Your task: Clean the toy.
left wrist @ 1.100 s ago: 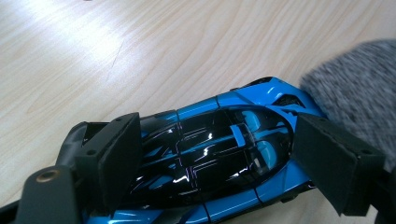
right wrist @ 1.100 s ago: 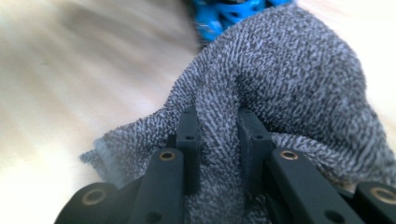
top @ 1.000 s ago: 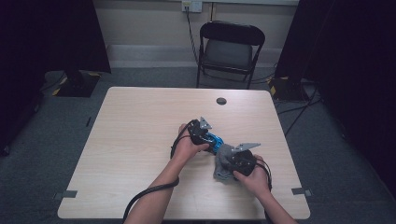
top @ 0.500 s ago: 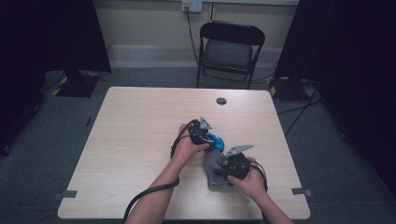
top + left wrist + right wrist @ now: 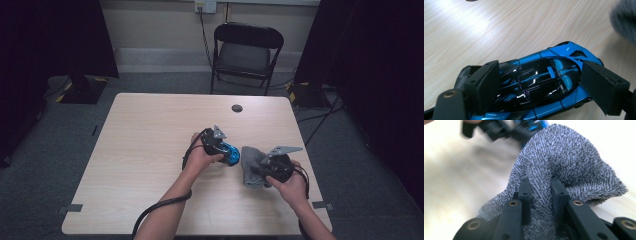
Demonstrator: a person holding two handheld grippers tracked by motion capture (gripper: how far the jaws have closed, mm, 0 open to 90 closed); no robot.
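— Where is the blue toy car [image 5: 541, 82]?

— On the table [image 5: 150, 145], near the middle. The left gripper [image 5: 216, 145] has its jaws squeezed on the car's two sides.

— And the grey cloth [image 5: 564, 167]?

— Just beside the car. The right gripper [image 5: 270, 167] pinches a fold of it tight.

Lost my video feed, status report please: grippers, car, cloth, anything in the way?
Left hand-held gripper clamped across blue toy car on table. Right hand-held gripper shut on grey cloth, beside the car. Nothing between them.
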